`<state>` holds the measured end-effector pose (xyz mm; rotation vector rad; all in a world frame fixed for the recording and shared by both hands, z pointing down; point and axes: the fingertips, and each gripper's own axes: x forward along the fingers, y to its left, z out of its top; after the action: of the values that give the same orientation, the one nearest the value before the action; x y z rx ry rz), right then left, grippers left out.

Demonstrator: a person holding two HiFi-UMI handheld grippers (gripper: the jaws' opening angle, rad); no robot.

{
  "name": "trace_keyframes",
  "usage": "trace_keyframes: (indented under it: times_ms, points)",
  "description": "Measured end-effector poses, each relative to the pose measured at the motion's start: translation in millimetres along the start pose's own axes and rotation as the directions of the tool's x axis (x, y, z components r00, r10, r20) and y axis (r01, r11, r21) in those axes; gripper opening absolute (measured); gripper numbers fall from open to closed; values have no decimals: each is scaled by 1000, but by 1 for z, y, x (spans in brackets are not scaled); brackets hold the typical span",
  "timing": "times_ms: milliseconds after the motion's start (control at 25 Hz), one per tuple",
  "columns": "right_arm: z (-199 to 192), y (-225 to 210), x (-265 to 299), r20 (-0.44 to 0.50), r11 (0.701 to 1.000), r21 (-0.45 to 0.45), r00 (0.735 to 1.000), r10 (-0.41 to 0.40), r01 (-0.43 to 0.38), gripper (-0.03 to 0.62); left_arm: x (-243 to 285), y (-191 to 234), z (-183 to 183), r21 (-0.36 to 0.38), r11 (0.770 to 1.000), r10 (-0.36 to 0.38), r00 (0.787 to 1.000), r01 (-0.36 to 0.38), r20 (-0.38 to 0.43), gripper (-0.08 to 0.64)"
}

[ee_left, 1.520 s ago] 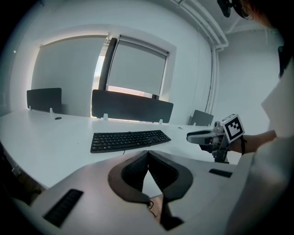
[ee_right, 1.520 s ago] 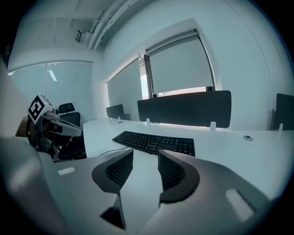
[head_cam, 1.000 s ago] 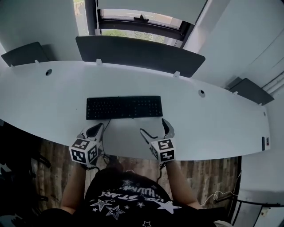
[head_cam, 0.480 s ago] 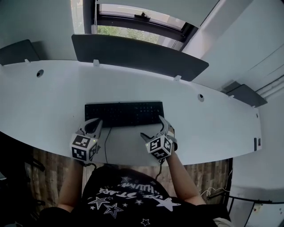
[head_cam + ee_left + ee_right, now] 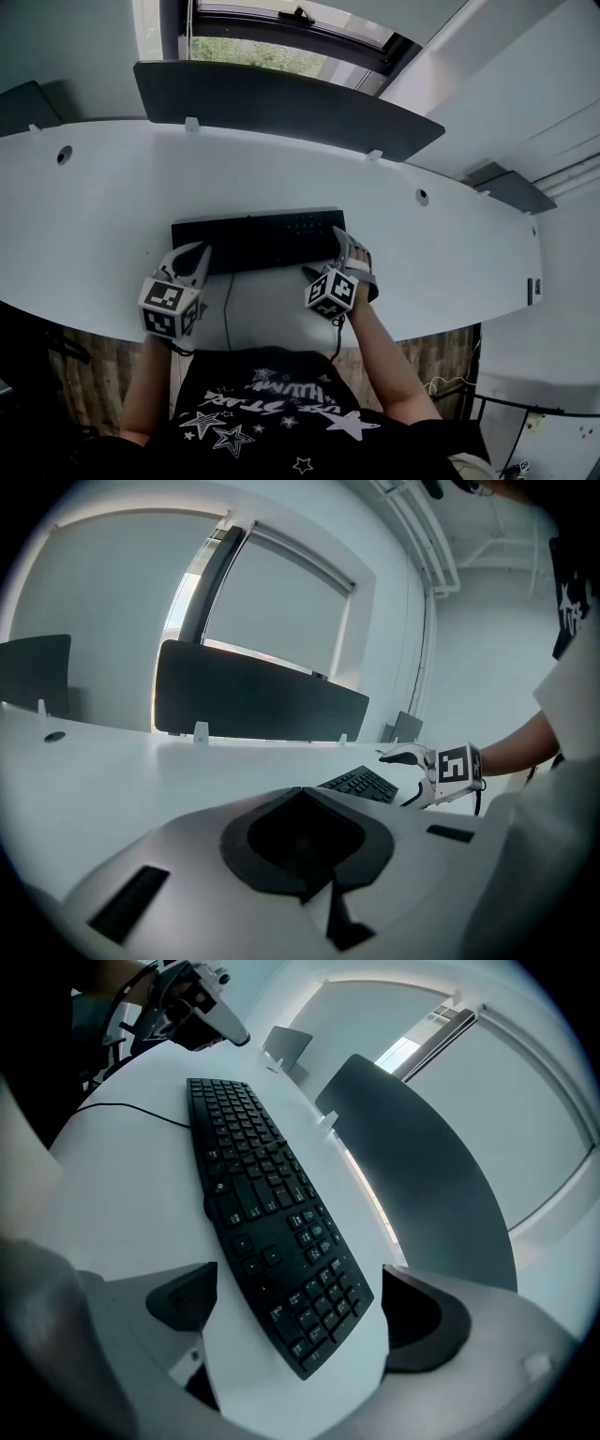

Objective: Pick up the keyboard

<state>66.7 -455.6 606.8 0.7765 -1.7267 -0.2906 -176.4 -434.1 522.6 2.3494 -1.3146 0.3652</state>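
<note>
**Near-edge station: keyboard flat on desk, right gripper spread over its end**

Below the desk's near edge, a person's star-printed shirt [image 5: 272,412] and a wood-plank floor [image 5: 94,384] are visible. At the near edge, the left gripper [image 5: 190,261] has its jaws pressed together with nothing between them. Its tip sits at the near left corner of the keyboard [image 5: 255,240]; contact cannot be confirmed. A thin cable [image 5: 225,309] leaves the keyboard's near side and drops over the near edge, just beside the left gripper and between the two grippers.

The right gripper [image 5: 328,258] points steeply down over the keyboard's right end. Its jaws have just been opening and stand spread wide. The right end of the keyboard lies between them, and the pads do not touch it on either side.

The keyboard is black and lies flat, parallel to the near edge, about midway along the white curved desk [image 5: 94,216]. Beyond it is bare desk surface, then two round grommet holes [image 5: 64,154], one toward the far left and one toward the far right. A dark screen [image 5: 281,108] stands upright along the far edge, with smaller dark panels [image 5: 506,187] off either end. A window [image 5: 262,47] lies behind the screen.
</note>
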Motion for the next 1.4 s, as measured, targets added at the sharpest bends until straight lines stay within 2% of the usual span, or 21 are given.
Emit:
trace_keyframes:
  times_ms: [120, 240, 360, 480, 640, 760, 960, 1200, 1400]
  points:
    - [2, -8, 8, -15, 996, -91, 1000, 6, -8, 547, 7, 0, -2, -6, 1000, -8, 1000, 8, -12, 9]
    - [11, -10, 14, -21, 980, -182, 997, 79, -81, 565, 11, -3, -2, -6, 1000, 8, 1000, -9, -20, 9]
    - [18, -5, 19, -23, 938, -295, 982, 185, -184, 574, 11, -8, -5, -11, 999, 40, 999, -40, -29, 9]
    - [15, 2, 29, -54, 882, -365, 952, 300, -299, 574, 9, -14, -8, -11, 998, 67, 997, -67, -42, 9]
    - [17, 10, 32, -88, 813, -343, 878, 471, -471, 574, 5, -17, -10, -10, 995, 103, 993, -103, -60, 9]
    - [18, 14, 35, -123, 757, -361, 833, 540, -544, 575, 2, -12, -10, -13, 990, 138, 989, -139, -55, 9]
    - [20, 19, 40, -178, 698, -370, 784, 594, -613, 577, -2, -9, -3, -21, 990, 139, 990, -140, -25, 9]
    - [21, 22, 42, -191, 666, -370, 755, 627, -647, 580, 0, -10, -4, -22, 990, 139, 990, -140, -25, 9]
    - [24, 23, 42, -186, 620, -366, 707, 682, -694, 581, 3, -13, -6, -26, 991, 127, 991, -128, -41, 9]
